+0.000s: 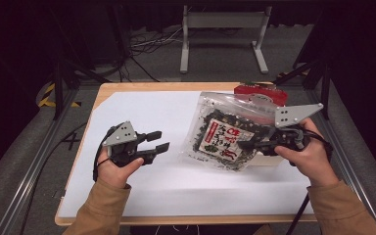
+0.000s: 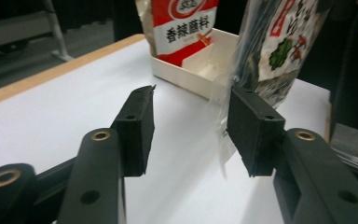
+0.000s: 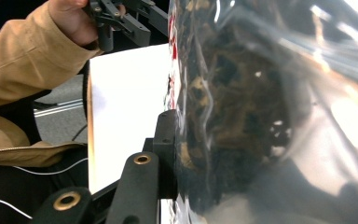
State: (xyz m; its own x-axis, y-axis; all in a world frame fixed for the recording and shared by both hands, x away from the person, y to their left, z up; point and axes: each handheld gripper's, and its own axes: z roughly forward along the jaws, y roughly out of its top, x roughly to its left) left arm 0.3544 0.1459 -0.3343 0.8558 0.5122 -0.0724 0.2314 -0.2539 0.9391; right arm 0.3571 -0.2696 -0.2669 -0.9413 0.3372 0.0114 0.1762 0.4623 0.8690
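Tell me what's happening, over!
Right gripper clamped on seaweed bag, lifted. Left gripper open, empty. Box with red packet behind.

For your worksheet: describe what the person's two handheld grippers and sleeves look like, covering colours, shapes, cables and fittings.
Both the left gripper and the right gripper are black, each topped by a grey three-cornered plate with small holes. The jaws end in flat rectangular black pads, and brass-coloured rings mark the pivots. A black cable trails from the right one. The sleeves are tan.
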